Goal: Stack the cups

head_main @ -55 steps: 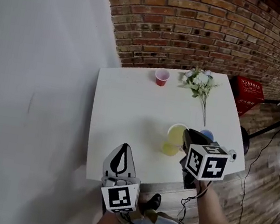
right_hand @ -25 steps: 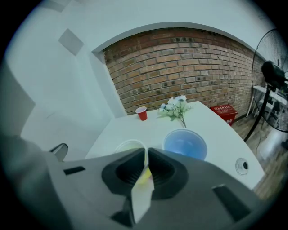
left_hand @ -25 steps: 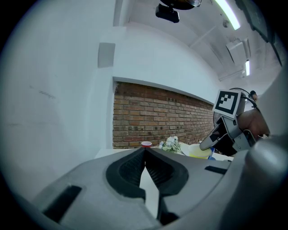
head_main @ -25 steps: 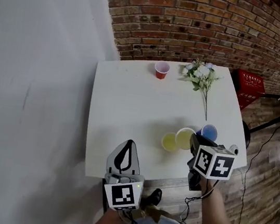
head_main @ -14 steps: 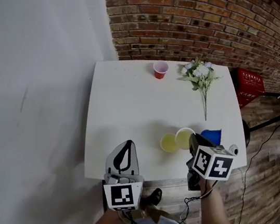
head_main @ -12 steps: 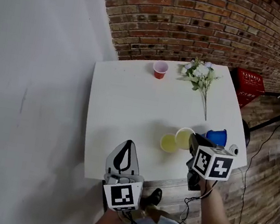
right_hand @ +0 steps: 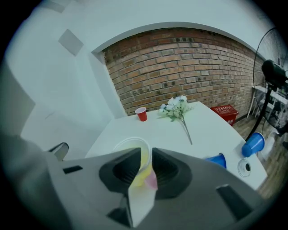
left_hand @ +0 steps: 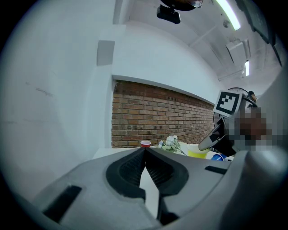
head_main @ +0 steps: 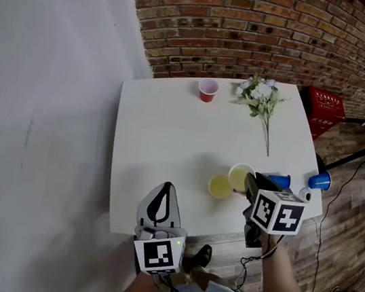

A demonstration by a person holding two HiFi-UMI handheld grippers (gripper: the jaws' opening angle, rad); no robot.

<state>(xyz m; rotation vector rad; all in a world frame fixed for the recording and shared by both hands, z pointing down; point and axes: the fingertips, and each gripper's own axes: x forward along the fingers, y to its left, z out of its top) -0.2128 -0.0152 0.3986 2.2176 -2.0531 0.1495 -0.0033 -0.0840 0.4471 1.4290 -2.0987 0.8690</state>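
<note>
Since a second ago the upright blue cup has toppled: one blue cup [head_main: 279,180] lies sideways on the white table [head_main: 164,132] near its right edge, and a second blue cup [head_main: 319,180] is past that edge. Left gripper [head_main: 165,188], nearest: jaws together, empty. Right gripper [head_main: 248,180]: jaws have just been opening; the wall of a yellow cup [head_main: 238,177] stands loosely between them, a second yellow cup [head_main: 220,186] just beside it. Red cup [head_main: 207,90] and flowers [head_main: 262,99] sit at the far edge.

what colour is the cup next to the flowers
The cup is red; the head view shows it best.
</note>
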